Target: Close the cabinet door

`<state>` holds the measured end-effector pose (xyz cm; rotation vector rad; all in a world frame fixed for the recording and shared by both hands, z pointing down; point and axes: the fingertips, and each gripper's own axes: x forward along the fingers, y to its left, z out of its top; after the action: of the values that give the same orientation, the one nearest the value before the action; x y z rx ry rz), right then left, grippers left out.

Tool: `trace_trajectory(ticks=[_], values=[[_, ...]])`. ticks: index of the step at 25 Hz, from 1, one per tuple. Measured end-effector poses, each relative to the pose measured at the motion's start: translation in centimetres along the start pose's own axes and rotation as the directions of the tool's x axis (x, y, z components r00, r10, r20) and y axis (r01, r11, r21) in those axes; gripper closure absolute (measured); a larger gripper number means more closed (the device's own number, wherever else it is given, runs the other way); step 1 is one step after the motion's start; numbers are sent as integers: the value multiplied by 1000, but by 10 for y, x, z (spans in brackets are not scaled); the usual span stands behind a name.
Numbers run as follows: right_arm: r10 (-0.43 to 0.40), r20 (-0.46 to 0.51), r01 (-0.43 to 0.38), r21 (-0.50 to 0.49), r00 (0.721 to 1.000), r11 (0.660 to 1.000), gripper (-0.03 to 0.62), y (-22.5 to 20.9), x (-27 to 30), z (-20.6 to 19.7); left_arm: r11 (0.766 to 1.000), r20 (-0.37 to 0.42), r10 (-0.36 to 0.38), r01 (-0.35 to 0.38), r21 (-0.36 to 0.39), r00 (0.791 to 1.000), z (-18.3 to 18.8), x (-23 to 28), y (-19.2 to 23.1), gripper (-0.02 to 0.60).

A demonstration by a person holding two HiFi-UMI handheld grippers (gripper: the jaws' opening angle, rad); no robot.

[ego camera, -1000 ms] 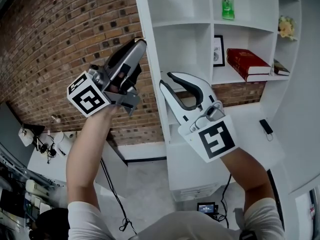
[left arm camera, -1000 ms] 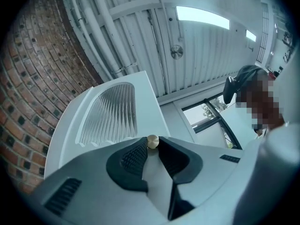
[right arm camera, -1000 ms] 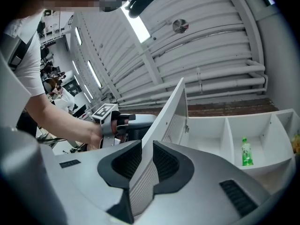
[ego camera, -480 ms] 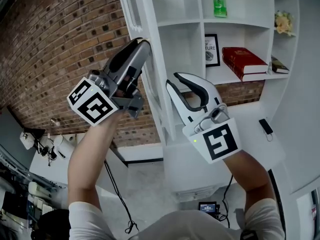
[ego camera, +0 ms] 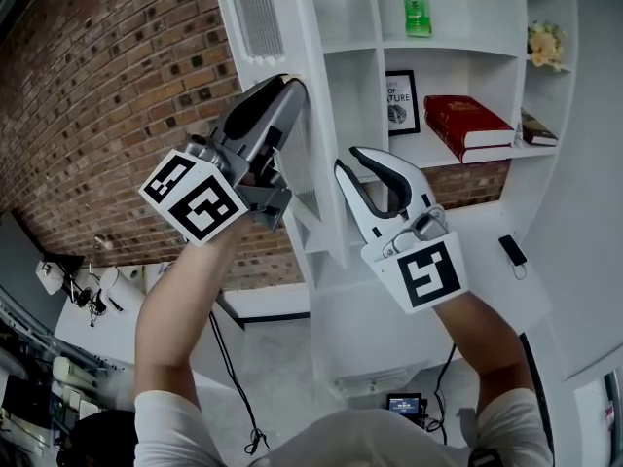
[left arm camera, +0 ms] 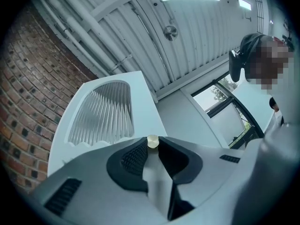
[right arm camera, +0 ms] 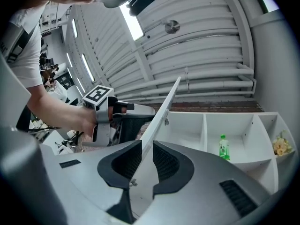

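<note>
Mid-frame, left gripper [ego camera: 292, 88], jaws just nipping tighter, and right gripper [ego camera: 348, 161] beside it both look clamped on the white cabinet door [ego camera: 255, 17], angled across the shelves [ego camera: 477, 8].

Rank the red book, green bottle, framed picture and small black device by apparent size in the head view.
Largest: red book.
Next: green bottle and framed picture, which look about alike, so I won't rank them.
Smallest: black device.

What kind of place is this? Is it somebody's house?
Probably a workshop or studio dressed like a home: white shelf cabinet with a red book and green bottle, but a bare metal roof with pipes overhead.
</note>
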<state>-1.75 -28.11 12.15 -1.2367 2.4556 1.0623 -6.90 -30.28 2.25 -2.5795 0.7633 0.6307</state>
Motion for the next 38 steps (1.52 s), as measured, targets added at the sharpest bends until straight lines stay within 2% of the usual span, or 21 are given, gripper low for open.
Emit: trace_trajectory(ticks=[9,26,38], values=[[-27,-35,27,6,999,1000,505,-32,-8,-21,996,-44,73,-70,60,996,-20,38,-4,505],[-31,-56,34,58,998,998,505,-83,-5,-71,963,-124,204,-176,205,971,-66,107,5,505],[-26,-112,36,89,993,995,505,-114,2,-118,945,-148,265,-226,238,953,-90,139,21,505]])
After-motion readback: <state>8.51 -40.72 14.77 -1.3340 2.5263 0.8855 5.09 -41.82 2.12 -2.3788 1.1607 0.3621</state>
